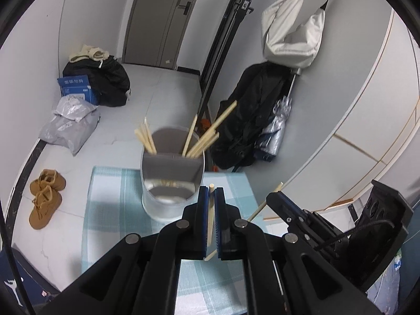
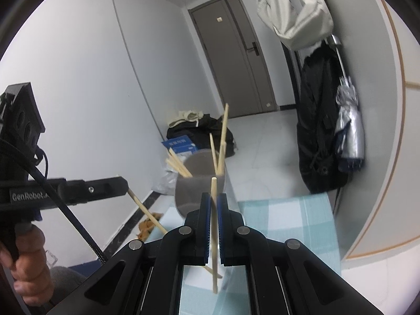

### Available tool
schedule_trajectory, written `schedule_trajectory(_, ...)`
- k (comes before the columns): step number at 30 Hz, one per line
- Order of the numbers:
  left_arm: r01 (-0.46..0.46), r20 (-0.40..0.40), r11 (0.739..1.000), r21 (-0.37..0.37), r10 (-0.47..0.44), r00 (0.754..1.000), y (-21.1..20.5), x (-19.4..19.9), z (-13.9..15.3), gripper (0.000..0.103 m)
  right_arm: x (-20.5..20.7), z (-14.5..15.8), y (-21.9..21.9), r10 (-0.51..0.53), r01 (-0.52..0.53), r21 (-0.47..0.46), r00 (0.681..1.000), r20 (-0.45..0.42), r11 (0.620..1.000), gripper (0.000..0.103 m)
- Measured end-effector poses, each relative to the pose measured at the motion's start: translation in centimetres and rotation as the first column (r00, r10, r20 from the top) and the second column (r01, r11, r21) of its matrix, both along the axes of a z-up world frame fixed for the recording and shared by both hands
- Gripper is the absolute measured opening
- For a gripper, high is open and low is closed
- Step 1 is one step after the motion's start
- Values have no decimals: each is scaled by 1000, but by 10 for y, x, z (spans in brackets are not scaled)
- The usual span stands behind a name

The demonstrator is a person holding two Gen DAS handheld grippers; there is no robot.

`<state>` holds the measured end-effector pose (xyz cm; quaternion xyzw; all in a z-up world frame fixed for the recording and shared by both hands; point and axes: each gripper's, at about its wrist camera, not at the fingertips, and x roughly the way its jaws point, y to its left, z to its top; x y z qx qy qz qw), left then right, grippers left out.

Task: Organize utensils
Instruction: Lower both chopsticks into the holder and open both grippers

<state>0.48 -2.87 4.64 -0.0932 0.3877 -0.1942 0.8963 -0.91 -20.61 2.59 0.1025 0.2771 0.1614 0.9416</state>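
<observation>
So, left wrist view, left gripper [image 1: 212, 193] pinching one chopstick [image 1: 210, 218], chopstick holder [image 1: 172, 176] on the checkered table [image 1: 110, 210] just ahead, right wrist view, right gripper [image 2: 214, 199] clamped on another chopstick [image 2: 214, 236], same holder [image 2: 199, 186] beyond.

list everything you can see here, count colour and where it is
utensil holder: one, grey, divided inside, on the tablecloth
chopsticks in holder: several, pale wood, leaning out in two bunches
held chopsticks: two, pale wood, one in each gripper
loose chopstick: at least one, pale wood, lying on the cloth under the grippers
tablecloth: one, light blue check, on the table
boots: pair, tan, on the floor
blue box: one, by the wall
black bag: one, behind the box
grey plastic bags: a pile, on the floor
black coat: one, hanging
umbrella: one, silver, beside the coat
door: one, grey
left gripper: black, blue pads, shut
right gripper: same, shut
</observation>
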Motion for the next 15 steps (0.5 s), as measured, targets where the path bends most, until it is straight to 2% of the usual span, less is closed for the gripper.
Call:
schedule_trajectory(4,-5,-2,999,-40,5,1000,8,18,23,1,13,24,4,21,-21,-7,999,31,1000,4)
schedule_trajectory(8,-11,33,998,-63,13,999,12,34,50,1,32,48,6,35,-35,-7,998,57,999,4)
schedule_trajectory(11,-2,76,999,-54,6,997,11,46,69,1,48,64,7,40,-41,13,997,62,999,4)
schedule_trajectory(15,-17,94,1000,-18,18,995,13,62,82,1,72,84,8,41,-43,19,994,97,999,4)
